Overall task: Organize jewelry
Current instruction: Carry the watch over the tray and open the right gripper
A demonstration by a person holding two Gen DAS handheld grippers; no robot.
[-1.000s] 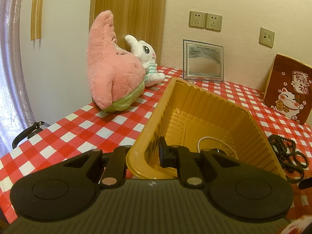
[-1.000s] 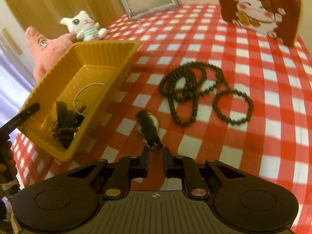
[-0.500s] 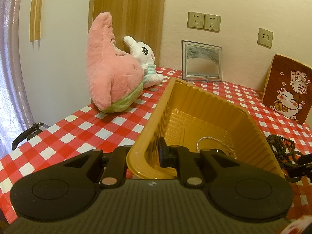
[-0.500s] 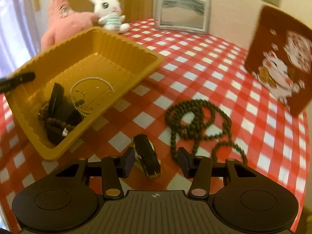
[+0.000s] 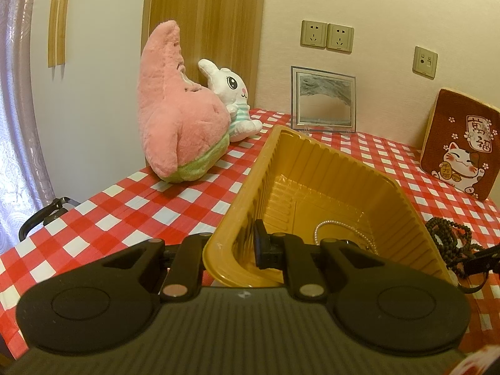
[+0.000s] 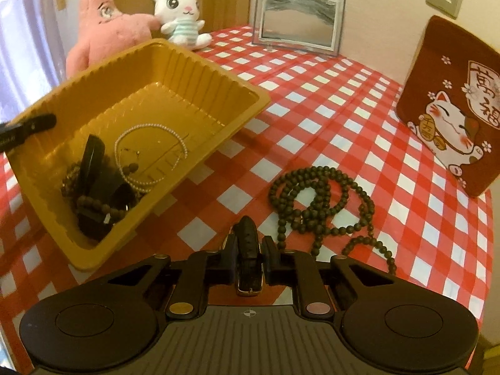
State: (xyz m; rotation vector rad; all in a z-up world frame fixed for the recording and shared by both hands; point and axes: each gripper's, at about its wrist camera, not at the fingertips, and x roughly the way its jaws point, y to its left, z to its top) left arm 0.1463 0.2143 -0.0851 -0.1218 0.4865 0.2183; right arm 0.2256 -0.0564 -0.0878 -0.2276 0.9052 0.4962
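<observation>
Right gripper (image 6: 248, 257) jaws just closed, clamping black watch strap (image 6: 247, 251) between pads; left gripper (image 5: 231, 250) pinches yellow tray (image 5: 312, 168) wall.

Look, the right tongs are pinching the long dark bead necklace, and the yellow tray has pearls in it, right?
Not quite. The right wrist view shows the right tongs pinching a black watch strap; the dark bead necklace lies on the tablecloth. The yellow tray does hold pearls.
</observation>
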